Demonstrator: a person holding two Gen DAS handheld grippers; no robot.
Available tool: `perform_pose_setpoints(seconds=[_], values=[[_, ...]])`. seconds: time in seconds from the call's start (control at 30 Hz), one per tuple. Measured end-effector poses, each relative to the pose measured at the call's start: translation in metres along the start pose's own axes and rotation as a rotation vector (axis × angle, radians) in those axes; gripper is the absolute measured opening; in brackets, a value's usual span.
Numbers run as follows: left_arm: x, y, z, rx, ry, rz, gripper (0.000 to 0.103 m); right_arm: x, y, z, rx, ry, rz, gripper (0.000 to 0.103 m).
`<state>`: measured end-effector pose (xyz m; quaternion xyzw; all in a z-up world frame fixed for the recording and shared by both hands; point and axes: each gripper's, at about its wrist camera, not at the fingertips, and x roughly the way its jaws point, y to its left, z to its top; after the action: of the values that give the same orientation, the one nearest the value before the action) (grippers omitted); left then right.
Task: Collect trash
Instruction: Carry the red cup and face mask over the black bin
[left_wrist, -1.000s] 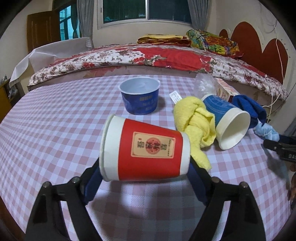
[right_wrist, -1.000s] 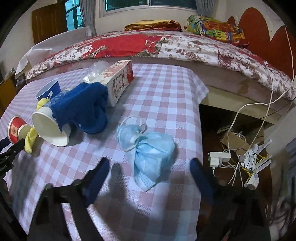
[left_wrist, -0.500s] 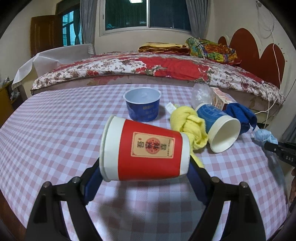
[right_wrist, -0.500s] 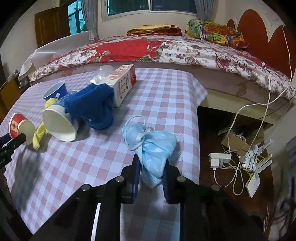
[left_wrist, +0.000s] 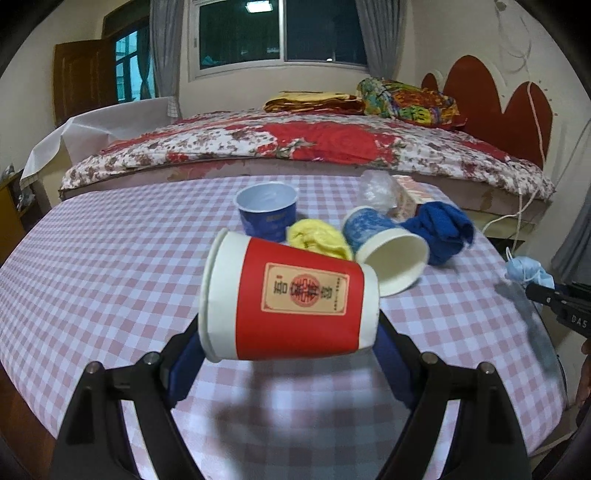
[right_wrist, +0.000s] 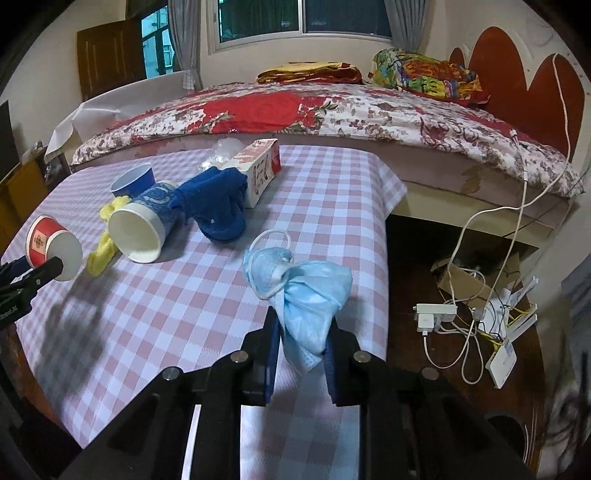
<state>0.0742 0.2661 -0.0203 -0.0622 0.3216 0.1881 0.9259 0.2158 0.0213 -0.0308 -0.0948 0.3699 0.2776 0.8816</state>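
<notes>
My left gripper (left_wrist: 288, 343) is shut on a red paper cup (left_wrist: 291, 306), held sideways above the checked table (left_wrist: 92, 266); the cup also shows in the right wrist view (right_wrist: 51, 247). My right gripper (right_wrist: 301, 339) is shut on a crumpled blue face mask (right_wrist: 299, 288), lifted just above the table's right part. On the table lie a tipped blue-and-white paper cup (right_wrist: 142, 225), a yellow cloth (left_wrist: 319, 240), an upright blue cup (left_wrist: 267, 214), a blue cloth (right_wrist: 218, 199) and crumpled clear plastic (left_wrist: 378, 186).
A red-and-white tissue box (right_wrist: 262, 170) lies behind the blue cloth. A bed (right_wrist: 332, 110) runs along the table's far side. Right of the table edge (right_wrist: 386, 236) the floor holds cables, a power strip (right_wrist: 434, 317) and a cardboard box.
My right gripper closed on the face mask and lifted it. My left gripper rose and drew back with the red cup in it.
</notes>
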Motion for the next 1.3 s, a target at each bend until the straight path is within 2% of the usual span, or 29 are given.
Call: perform_pose_setpoints(seconds=[0.7, 1.3], values=[[-0.037, -0.097, -0.005, 0.132, -0.030, -0.177, 0.084, -0.084, -0.047, -0.053, 0.122, -0.060, -0.062, 0.023], [-0.055, -0.211, -0.018, 0.303, -0.028, -0.365, 0.084, -0.141, -0.134, -0.127, 0.295, -0.052, -0.201, 0.023]])
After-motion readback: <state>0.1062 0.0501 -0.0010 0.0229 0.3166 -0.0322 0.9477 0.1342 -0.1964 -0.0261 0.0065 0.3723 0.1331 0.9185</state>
